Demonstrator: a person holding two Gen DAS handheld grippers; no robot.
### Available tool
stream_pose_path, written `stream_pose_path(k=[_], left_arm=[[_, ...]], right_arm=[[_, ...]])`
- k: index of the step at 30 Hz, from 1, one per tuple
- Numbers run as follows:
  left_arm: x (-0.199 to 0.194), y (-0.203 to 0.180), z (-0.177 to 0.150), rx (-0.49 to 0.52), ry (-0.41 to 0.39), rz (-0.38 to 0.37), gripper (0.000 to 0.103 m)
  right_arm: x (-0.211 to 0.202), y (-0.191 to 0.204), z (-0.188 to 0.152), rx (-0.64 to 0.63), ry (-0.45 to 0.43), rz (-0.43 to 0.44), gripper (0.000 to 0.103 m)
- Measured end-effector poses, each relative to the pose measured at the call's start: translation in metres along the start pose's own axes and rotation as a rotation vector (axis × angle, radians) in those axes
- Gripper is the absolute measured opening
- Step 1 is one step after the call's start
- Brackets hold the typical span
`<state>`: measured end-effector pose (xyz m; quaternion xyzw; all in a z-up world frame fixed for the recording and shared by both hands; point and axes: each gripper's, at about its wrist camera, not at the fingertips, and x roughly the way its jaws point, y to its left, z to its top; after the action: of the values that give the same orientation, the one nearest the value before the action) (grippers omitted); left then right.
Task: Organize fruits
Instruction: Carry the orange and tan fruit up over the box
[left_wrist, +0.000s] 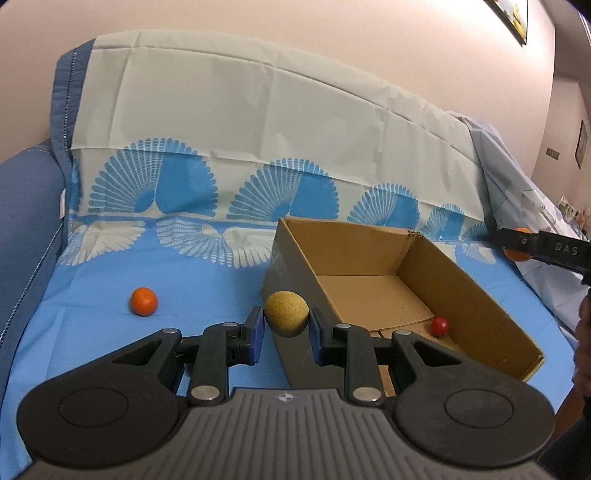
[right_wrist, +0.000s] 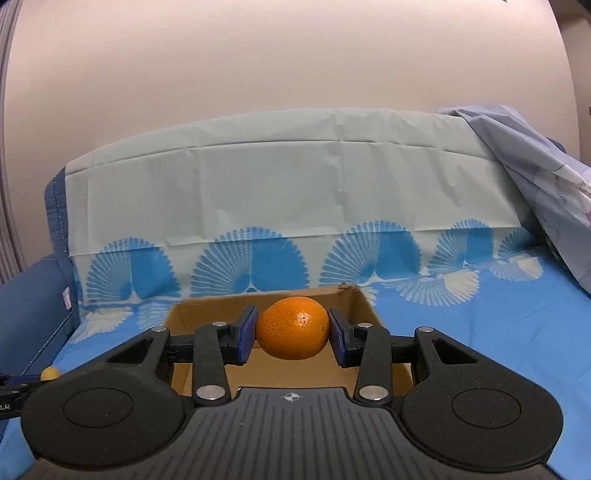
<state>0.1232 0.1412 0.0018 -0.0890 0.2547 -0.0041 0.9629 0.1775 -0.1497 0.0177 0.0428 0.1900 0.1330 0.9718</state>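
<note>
My left gripper (left_wrist: 286, 320) is shut on a rough yellow-tan round fruit (left_wrist: 286, 314), held over the near left corner of an open cardboard box (left_wrist: 461, 295). A small red fruit (left_wrist: 439, 325) lies inside the box near its front. A small orange fruit (left_wrist: 144, 301) rests on the blue cloth to the left. My right gripper (right_wrist: 292, 328) is shut on a large orange (right_wrist: 292, 328), held above the box (right_wrist: 364, 301). In the left wrist view the right gripper (left_wrist: 517, 243) shows at the far right edge with that orange (left_wrist: 519, 254) behind its finger.
The box sits on a sofa seat covered by a blue cloth with fan patterns (left_wrist: 184, 280). The sofa's blue arm (left_wrist: 26, 206) rises at the left. A pale crumpled sheet (right_wrist: 535, 177) drapes over the right end. A person's hand (left_wrist: 583, 332) shows at the right edge.
</note>
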Motion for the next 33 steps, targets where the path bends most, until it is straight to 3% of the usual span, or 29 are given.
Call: stream_pose_path(k=[6,12,22,33], left_arm=[[0.023,-0.016,-0.004,0.053,0.013,0.006,0.029],[0.023,-0.033,-0.007,0.067,-0.034,-0.028,0.029],[0.023,-0.043,-0.004,0.056,-0.074,-0.069,0.029],[0.023,-0.053,-0.008,0.100,-0.086,-0.085,0.029]], right_arm=[[0.006,0.004,-0.003,-0.113,0.002,-0.014,0.042],[0.007,0.002,-0.010,-0.206,0.011,-0.026,0.042],[0.019,-0.021,-0.009,-0.128,0.040,-0.070,0.042],[0.027,-0.018,-0.012,-0.141,0.058,-0.079,0.042]])
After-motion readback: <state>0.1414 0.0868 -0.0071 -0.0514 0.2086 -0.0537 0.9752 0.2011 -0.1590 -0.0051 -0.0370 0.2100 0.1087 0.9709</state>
